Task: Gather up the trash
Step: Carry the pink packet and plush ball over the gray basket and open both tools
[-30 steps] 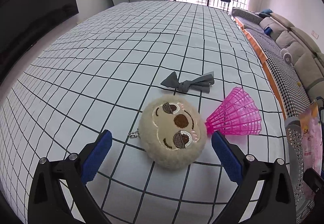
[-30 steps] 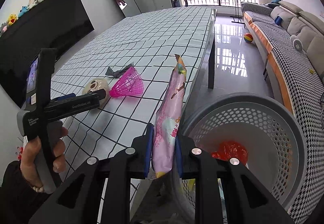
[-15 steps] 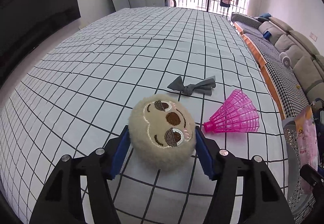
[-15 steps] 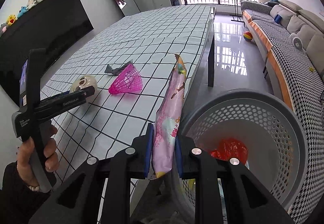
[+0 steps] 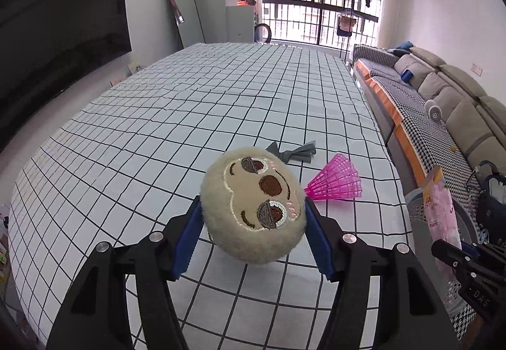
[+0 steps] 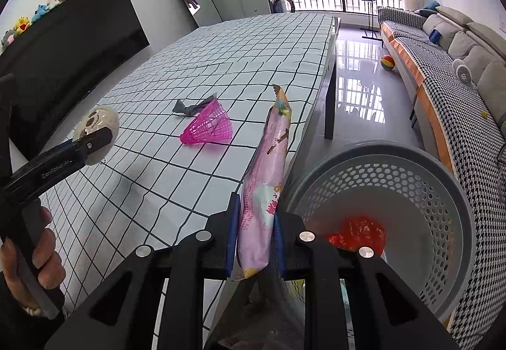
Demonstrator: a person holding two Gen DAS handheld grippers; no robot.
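Observation:
My left gripper point(image 5: 254, 234) is shut on a round beige plush sloth head point(image 5: 254, 204) and holds it lifted above the checked tablecloth; it also shows in the right wrist view point(image 6: 99, 130). My right gripper point(image 6: 254, 237) is shut on a pink snack wrapper point(image 6: 267, 182), held upright beside the table's edge, just left of the grey perforated trash basket point(image 6: 442, 191). The wrapper also shows in the left wrist view point(image 5: 441, 214). A red crumpled wrapper point(image 6: 357, 231) lies inside the basket.
A pink plastic shuttlecock point(image 5: 336, 184) and a grey cloth bow point(image 5: 294, 153) lie on the table point(image 5: 189, 115) near its right edge. A sofa point(image 5: 449, 109) runs along the right. A black TV point(image 6: 63, 43) stands at the left.
My left gripper closed on the plush sloth head and lifted it off the table. My right gripper has stayed with the pink wrapper beside the basket.

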